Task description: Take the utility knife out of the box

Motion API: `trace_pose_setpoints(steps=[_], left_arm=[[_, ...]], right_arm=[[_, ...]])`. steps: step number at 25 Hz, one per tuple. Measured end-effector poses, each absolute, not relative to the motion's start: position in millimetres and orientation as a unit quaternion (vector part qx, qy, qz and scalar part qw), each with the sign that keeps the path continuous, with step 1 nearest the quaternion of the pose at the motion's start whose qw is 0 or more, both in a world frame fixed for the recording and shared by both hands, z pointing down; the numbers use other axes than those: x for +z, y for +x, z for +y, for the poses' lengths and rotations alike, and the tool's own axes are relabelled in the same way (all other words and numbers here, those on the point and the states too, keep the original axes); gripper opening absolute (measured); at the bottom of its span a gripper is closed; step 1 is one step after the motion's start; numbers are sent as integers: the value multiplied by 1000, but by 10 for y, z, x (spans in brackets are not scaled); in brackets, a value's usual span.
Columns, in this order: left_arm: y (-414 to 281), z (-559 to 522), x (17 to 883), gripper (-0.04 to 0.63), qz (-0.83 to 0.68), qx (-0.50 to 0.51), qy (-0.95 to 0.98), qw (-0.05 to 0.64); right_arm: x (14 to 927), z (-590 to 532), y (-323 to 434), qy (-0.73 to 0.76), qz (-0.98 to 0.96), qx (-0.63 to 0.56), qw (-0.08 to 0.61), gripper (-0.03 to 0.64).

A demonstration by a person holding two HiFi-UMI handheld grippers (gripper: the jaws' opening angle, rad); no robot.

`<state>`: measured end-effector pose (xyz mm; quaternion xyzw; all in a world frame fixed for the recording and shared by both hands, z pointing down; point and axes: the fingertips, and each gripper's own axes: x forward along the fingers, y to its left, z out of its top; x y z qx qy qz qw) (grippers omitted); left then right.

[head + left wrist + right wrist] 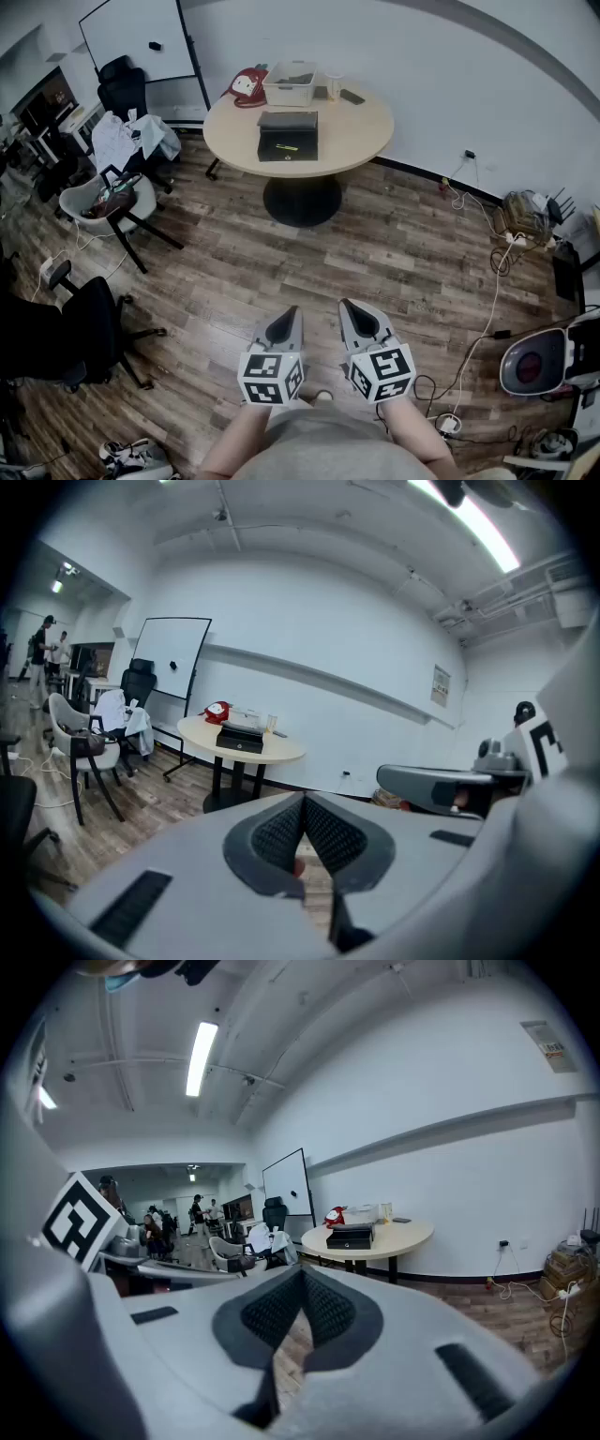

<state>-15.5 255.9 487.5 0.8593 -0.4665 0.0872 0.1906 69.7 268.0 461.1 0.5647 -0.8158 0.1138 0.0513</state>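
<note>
Head view, left to right: one whiteboard (141, 37); then one red item (247, 84), one clear bin (291, 84) and one black box (288, 136), all on one round table (361, 131) well ahead. Two grippers low in frame (side by side over the wood floor (281, 253)): left gripper (284, 326) and right gripper (360, 321), each with jaws pressed together on nothing. Only the head view shows a yellow-green streak on the box, possibly the utility knife (287, 147); both gripper views show the box side-on.

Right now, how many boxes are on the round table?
2. A black box sits at the near side of the round table; a pale open bin stands just behind it. Smaller ones could be hidden behind these.
</note>
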Motion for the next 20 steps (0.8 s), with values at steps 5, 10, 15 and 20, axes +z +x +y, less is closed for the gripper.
trace_pose_setpoints(steps=[5,10,15,20], left_arm=[[-194,2852,4803,2,-475,83,858,180],[-259,2999,4729,2,-485,73,853,179],[-304,3084,4681,2,-492,66,850,176],[-315,3141,4739,2,-495,67,847,181]], right_arm=[[4528,2973,656,559,-821,106,48,0],[4465,3110,577,549,-829,96,51,0],[4440,3200,497,535,-839,88,49,0],[4492,3258,454,521,-846,104,38,0]])
